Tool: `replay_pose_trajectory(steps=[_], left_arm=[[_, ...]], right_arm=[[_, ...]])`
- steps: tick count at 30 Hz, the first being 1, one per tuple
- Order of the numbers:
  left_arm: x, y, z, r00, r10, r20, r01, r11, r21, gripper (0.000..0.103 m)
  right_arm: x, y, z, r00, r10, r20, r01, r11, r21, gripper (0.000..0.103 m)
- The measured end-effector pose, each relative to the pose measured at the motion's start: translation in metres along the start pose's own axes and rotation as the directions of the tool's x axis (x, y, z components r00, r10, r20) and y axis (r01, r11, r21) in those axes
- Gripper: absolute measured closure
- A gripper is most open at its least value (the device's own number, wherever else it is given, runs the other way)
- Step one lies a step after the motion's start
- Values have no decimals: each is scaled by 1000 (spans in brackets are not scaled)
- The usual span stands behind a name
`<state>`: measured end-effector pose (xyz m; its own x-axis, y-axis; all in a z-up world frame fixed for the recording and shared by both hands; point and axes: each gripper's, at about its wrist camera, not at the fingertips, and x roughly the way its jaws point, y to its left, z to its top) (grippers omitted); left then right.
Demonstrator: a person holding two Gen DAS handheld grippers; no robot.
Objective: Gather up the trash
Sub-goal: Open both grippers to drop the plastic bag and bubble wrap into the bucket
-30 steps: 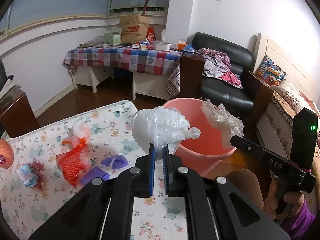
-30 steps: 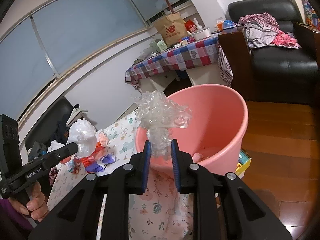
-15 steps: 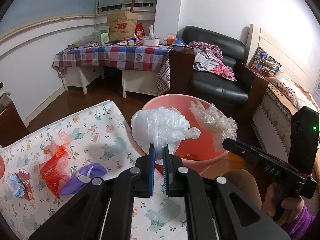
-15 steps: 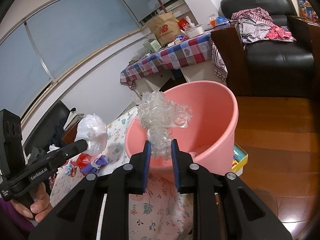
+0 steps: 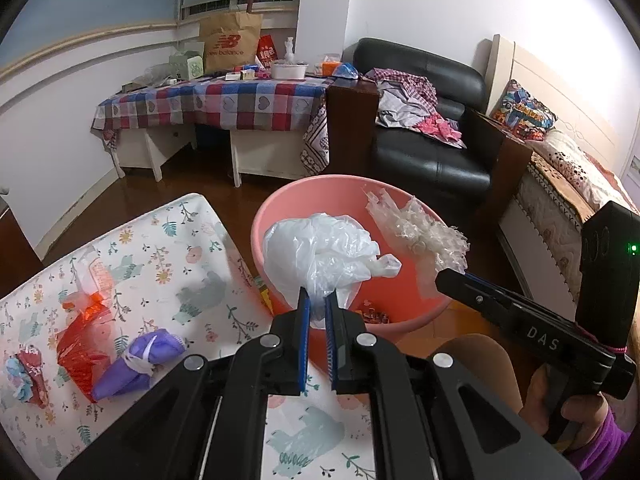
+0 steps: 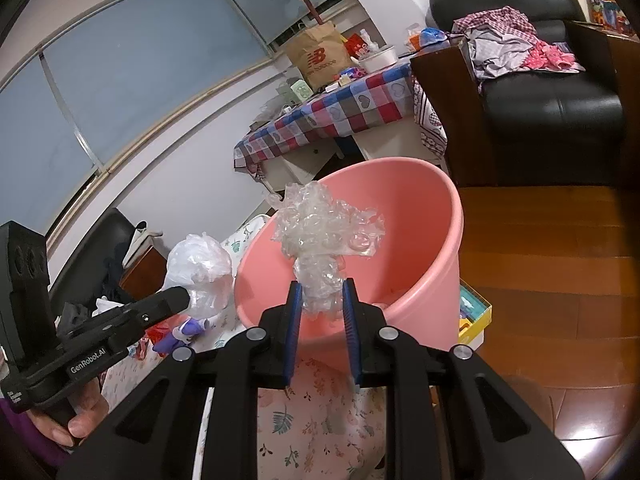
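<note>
The left gripper (image 5: 316, 300) pinches a crumpled white plastic bag (image 5: 320, 256); the right gripper (image 6: 319, 294) clamps a wad of clear bubble wrap (image 6: 324, 232). Just beyond both sits the pink bucket (image 6: 436, 248), under the held trash.

Left gripper (image 5: 316, 308): matt black plastic body, ribbed blue pads (image 5: 305, 332), bright metal screw heads. It pinches a white bag (image 5: 320, 256) of thin, glossy, crumpled plastic film. Right gripper (image 6: 320, 304): same build, clamped on clear bubble wrap (image 6: 324, 236), shiny and blistered. Pink bucket (image 6: 440, 248): smooth plastic, slight sheen. Floral table cover (image 5: 160, 264): matt, probably cloth; weave not resolvable. Red bag (image 5: 82, 344): glossy film. Floor (image 6: 540, 248): polished wood. Armchair (image 5: 424, 152): glossy black leather-like skin.
</note>
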<state>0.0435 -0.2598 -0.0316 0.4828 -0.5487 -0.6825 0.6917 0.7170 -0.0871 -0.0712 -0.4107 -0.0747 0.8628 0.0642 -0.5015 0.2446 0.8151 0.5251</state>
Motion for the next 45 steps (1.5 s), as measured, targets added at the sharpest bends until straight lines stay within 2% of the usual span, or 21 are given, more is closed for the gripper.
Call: replay_pose_trajectory(steps=[17, 30, 34, 37, 38, 45], left_arm=[[21, -17, 0, 998, -34, -43, 36, 999, 35, 96], [27, -18, 0, 998, -28, -56, 30, 999, 30, 95], [28, -18, -1, 998, -23, -56, 25, 999, 32, 87], [27, -18, -2, 998, -12, -55, 14, 999, 32, 70], [26, -17, -2, 999, -8, -50, 10, 1000, 30, 67], [19, -13, -3, 999, -5, -41, 5, 1000, 13, 63]], right_arm=[[4, -6, 0, 1000, -6, -1, 6, 1000, 13, 82], [5, -13, 0, 1000, -13, 3, 13, 1000, 21, 82], [7, -15, -1, 1000, -11, -3, 11, 999, 30, 82], [8, -14, -2, 1000, -14, -9, 14, 999, 29, 82], [8, -14, -2, 1000, -17, -12, 17, 999, 28, 82], [9, -9, -1, 999, -44, -22, 44, 999, 13, 77]])
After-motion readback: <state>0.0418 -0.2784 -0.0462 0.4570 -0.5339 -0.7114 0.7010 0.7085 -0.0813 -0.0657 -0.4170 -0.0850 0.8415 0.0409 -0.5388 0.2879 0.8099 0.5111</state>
